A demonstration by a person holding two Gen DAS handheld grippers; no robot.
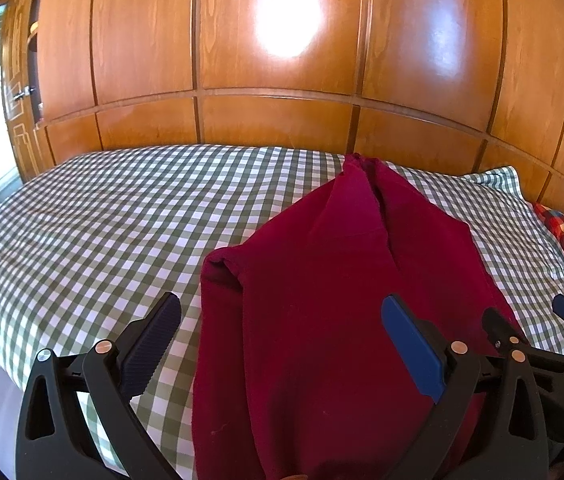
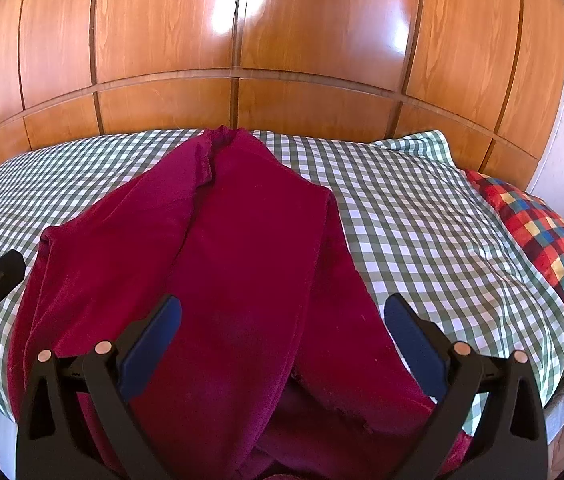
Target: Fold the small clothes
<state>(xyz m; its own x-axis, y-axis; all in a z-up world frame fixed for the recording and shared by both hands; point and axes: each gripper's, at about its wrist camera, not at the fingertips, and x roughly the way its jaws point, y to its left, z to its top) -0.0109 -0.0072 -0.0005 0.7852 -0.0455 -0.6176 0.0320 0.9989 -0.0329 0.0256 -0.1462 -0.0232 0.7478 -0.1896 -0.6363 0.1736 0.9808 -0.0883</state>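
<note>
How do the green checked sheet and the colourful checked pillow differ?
The green checked sheet has small green and white squares; the colourful pillow has larger red, blue and yellow ones. The sheet covers the whole bed and lies under the maroon garment; the pillow sits only at the right edge, apart from the garment. Both are checked fabrics on the bed.

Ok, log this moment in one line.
stage: mid-fold | maroon garment: on checked bed | left gripper: open | right gripper: open, above garment
</note>
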